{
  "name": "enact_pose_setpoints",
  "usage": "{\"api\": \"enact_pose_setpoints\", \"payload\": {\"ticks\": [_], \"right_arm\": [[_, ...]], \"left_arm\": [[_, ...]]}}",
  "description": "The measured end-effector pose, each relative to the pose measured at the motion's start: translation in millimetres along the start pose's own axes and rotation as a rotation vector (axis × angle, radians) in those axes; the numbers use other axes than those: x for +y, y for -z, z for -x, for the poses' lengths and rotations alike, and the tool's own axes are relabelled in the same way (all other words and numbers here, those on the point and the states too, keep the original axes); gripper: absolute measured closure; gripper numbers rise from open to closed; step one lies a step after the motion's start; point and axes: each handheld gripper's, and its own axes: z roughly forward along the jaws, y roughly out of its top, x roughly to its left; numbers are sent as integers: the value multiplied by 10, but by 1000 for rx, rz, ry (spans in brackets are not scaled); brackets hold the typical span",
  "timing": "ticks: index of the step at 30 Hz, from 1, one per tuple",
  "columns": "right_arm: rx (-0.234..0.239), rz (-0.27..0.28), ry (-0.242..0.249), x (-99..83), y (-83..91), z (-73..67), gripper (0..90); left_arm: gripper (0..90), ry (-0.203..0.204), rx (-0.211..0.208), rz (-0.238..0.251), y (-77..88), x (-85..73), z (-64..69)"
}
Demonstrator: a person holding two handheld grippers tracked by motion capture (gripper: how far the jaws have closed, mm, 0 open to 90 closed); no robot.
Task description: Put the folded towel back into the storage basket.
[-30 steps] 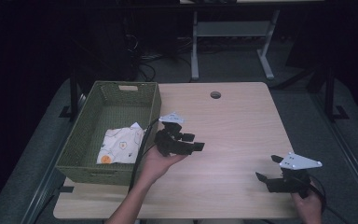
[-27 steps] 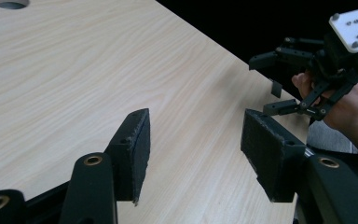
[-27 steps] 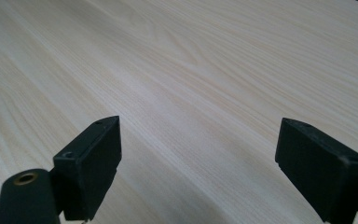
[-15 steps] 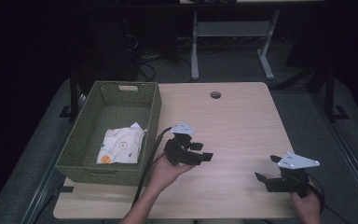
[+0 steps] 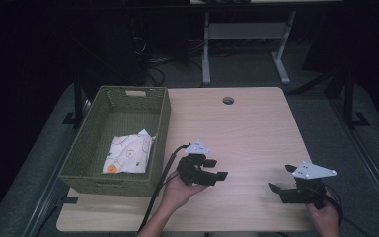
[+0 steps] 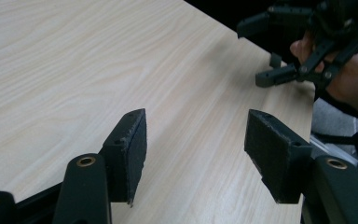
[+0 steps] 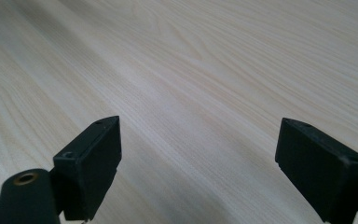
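Note:
My left gripper [image 5: 217, 168] hangs low over the bare wooden table [image 5: 256, 133], just right of the basket, held in a hand that comes in from the front edge. Its jaws have just been opening and stand open with nothing between them [image 6: 198, 149]. My right gripper [image 5: 281, 178] rests near the table's front right corner, jaws wide apart over bare wood [image 7: 198, 163]. The left gripper view also shows the right gripper [image 6: 261, 51] farther off, open in the person's hand.
A green woven basket [image 5: 163, 128] stands on the table's left side with a folded white patterned cloth [image 5: 128, 153] inside. A round cable hole [image 5: 228, 100] sits near the far edge. Desk legs and cables stand behind the table in the dark.
My left gripper has moved down and toward the front right, away from the basket. Its jaws have spread a little. The right gripper has stayed put.

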Motion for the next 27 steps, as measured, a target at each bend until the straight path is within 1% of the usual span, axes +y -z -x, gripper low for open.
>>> {"api": "enact_pose_setpoints", "payload": {"ticks": [4,6,8,9,13,16,20,21,22,25,27], "right_arm": [[1,0,3,0,-7,-3,138],[2,0,2,-1,-6,-4,137],[2,-1,1,-3,-8,-5,138],[2,-2,2,-4,-10,-6,138],[1,-6,7,-11,-13,-13,138],[2,-8,5,-11,-14,-18,137],[5,-10,5,-9,-19,-29,137],[6,-11,8,-7,-21,-34,137],[7,-9,15,-4,-22,-35,137],[9,-7,33,11,-21,-52,138],[13,-11,41,13,-36,-49,137]], "left_arm": [[394,-17,11,-10,-22,-64,44],[394,-16,8,-14,-23,-103,52],[391,-23,12,-16,-25,-146,49],[390,-13,8,-21,-26,-173,38],[388,3,5,-16,3,-261,18],[383,-6,12,-14,35,-325,30],[379,-12,12,1,60,-412,49],[375,-13,11,-2,58,-425,53],[362,-14,6,-16,53,-439,57],[353,-15,5,-10,76,-458,64],[351,-26,15,-12,93,-485,75]]}}
